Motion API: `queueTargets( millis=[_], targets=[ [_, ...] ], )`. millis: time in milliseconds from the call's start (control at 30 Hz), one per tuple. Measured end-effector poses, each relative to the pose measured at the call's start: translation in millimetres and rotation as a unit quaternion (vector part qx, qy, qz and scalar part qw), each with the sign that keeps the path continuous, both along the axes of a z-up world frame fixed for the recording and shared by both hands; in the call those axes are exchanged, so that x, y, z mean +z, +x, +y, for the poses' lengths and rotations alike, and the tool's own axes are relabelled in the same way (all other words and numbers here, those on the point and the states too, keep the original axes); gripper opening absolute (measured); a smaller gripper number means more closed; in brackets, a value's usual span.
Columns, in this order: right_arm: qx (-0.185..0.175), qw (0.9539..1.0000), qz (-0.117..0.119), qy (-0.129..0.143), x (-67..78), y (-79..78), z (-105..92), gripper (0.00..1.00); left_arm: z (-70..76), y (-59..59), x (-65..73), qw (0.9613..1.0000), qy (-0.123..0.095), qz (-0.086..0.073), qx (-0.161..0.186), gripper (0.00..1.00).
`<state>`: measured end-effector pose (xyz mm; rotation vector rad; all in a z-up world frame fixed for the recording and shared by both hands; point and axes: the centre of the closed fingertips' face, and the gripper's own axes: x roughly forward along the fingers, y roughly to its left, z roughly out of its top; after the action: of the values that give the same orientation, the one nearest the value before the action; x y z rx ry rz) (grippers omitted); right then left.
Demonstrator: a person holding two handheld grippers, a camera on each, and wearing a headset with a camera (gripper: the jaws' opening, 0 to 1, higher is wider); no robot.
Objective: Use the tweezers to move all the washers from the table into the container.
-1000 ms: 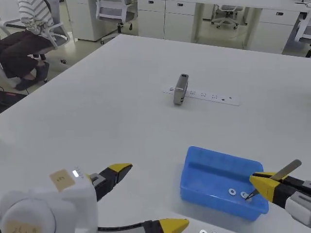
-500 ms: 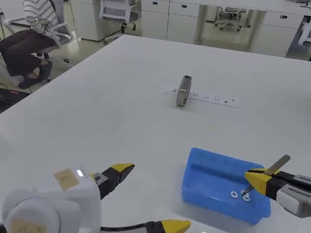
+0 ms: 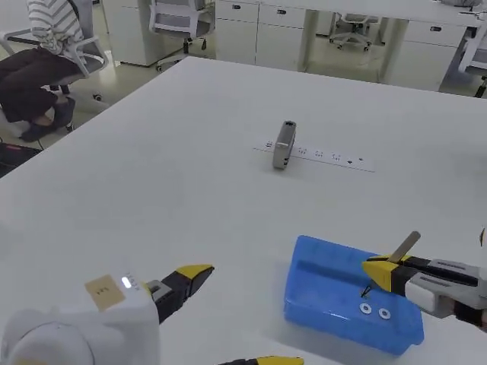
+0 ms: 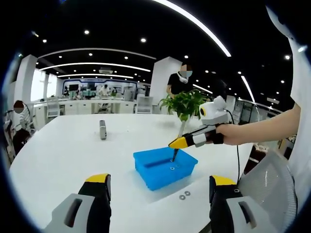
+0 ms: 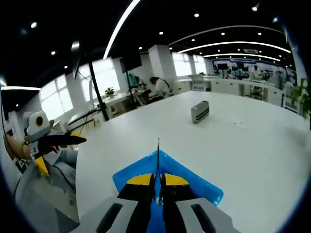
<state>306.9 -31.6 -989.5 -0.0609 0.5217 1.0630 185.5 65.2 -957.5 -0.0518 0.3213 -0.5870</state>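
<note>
- An open-plan office: a large white table (image 3: 175,152) in the near ground, with more white desks and drawer units (image 3: 236,34) in rows at the far side.
- Swivel chairs (image 3: 173,17) on castors stand at the far desks; a seated person (image 3: 42,57) is at far left.
- A power strip (image 3: 316,152) lies on the table.
- Round ceiling spots (image 4: 143,40) and long light strips run overhead, between square pillars (image 4: 163,80).
- Tall windows (image 5: 107,77) line one wall, and a potted plant (image 4: 187,102) stands beyond the table.
</note>
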Motion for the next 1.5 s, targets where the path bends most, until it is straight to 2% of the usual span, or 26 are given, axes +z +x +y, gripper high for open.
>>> queueTargets(
  millis=[267, 433, 700, 1100, 1500],
  targets=[
    [0.009, 0.9997, 0.013, -0.018, -14.6, 8.8, 5.1, 0.03, 1.5, 0.4, -0.2, 1.0, 0.0, 0.0, 0.003, 0.84],
    [0.016, 0.9992, 0.024, -0.029, -26.3, 10.0, 9.2, 0.03, 2.0, 0.3, 0.2, 1.0, -0.001, -0.001, 0.004, 0.84],
    [0.029, 0.9982, 0.033, -0.042, -36.3, 7.6, 12.9, 0.03, 2.9, 0.7, 0.4, 1.0, 0.001, -0.002, 0.006, 0.84],
    [0.034, 0.9977, 0.035, -0.047, -39.3, 7.4, 12.4, 0.03, 2.9, 1.1, 0.6, 1.0, 0.003, -0.004, 0.007, 0.84],
    [0.052, 0.9968, 0.026, -0.054, -43.1, 5.1, 14.5, 0.04, 2.3, 0.6, -1.1, 1.0, 0.008, -0.002, 0.005, 0.84]
  ],
)
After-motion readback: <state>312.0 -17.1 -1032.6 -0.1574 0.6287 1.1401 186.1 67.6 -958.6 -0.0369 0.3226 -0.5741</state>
